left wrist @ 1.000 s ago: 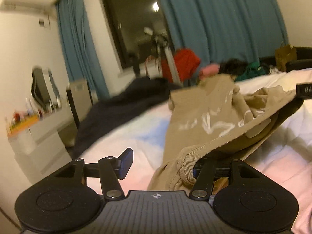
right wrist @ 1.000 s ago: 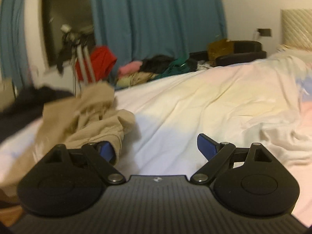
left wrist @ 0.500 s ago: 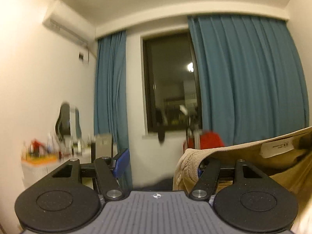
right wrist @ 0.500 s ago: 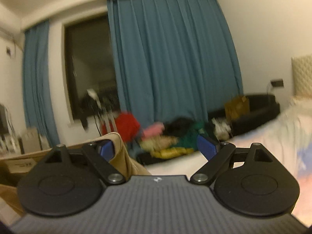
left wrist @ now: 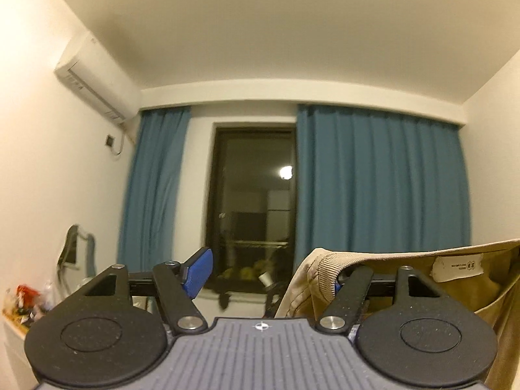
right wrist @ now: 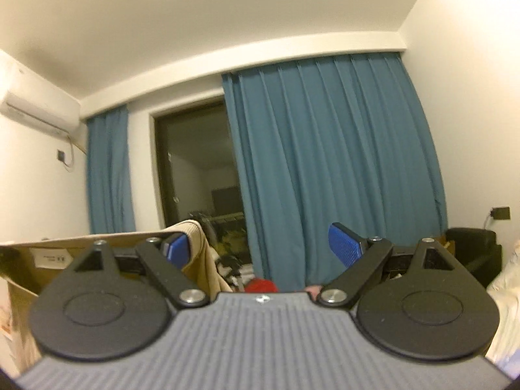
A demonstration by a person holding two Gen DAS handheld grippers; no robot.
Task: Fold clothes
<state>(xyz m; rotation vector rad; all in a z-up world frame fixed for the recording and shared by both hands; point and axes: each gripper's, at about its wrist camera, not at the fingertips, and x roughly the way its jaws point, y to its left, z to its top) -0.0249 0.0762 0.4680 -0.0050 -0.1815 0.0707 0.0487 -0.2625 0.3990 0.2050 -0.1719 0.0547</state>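
Note:
A tan garment (left wrist: 383,263) with a ribbed hem and a white label hangs stretched in the air between my two grippers. My left gripper (left wrist: 269,276) stands with its jaws wide apart, and the ribbed hem is draped over its right finger. In the right wrist view the same garment (right wrist: 107,243) drapes over the left finger of my right gripper (right wrist: 260,248), whose jaws also stand wide apart. Both grippers point up toward the window and ceiling. The bed is out of view in the left wrist view.
Blue curtains (left wrist: 383,182) frame a dark window (left wrist: 253,201). An air conditioner (left wrist: 94,78) sits high on the left wall. A dresser with clutter (left wrist: 22,299) stands low left. A black chair (right wrist: 471,253) and white bedding (right wrist: 507,292) are at the right.
Both grippers have risen and tilted up from the bed toward the window and ceiling, lifting the tan garment off the bed so it hangs stretched between them.

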